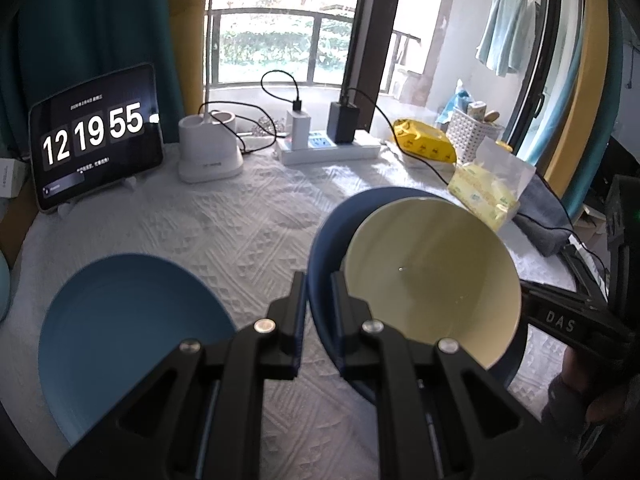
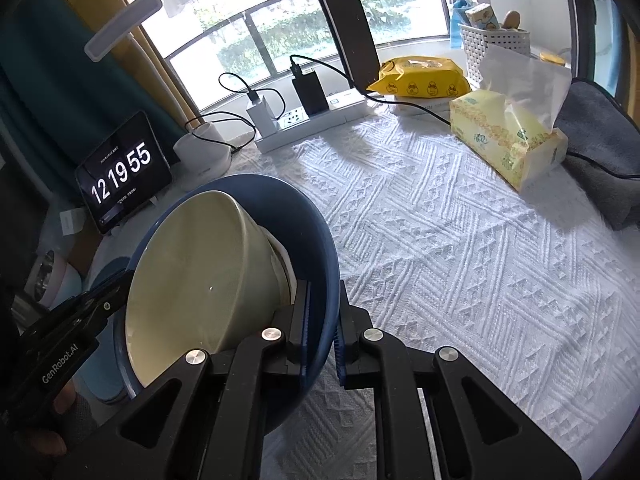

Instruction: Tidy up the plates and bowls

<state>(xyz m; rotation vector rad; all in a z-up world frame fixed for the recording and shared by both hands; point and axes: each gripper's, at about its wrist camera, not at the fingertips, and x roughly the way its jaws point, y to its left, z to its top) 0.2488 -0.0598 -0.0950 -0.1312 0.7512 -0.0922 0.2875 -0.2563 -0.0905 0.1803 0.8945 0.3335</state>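
Both tongs are pinching the dark blue round bowl's (image 1: 320,264) rim: left tongs (image 1: 318,280), right tongs (image 2: 323,320), steadying the nested cream ceramic bowl (image 2: 200,280), probably heading onto the light blue flat plate (image 1: 132,332).

a home room, curtained balcony window (image 1: 280,36), laundry (image 1: 505,32) drying outside, tissue box (image 2: 508,142), tablet clock (image 1: 96,136), textured tablecloth (image 2: 460,248)

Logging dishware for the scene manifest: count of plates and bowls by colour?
Light blue plate: 1, flat on the tablecloth.
Dark blue bowl: 1, tilted, rim pinched by both the left hand-held gripper and the right hand-held gripper.
Cream bowl: 1, nested in the dark blue one.
Total: 3
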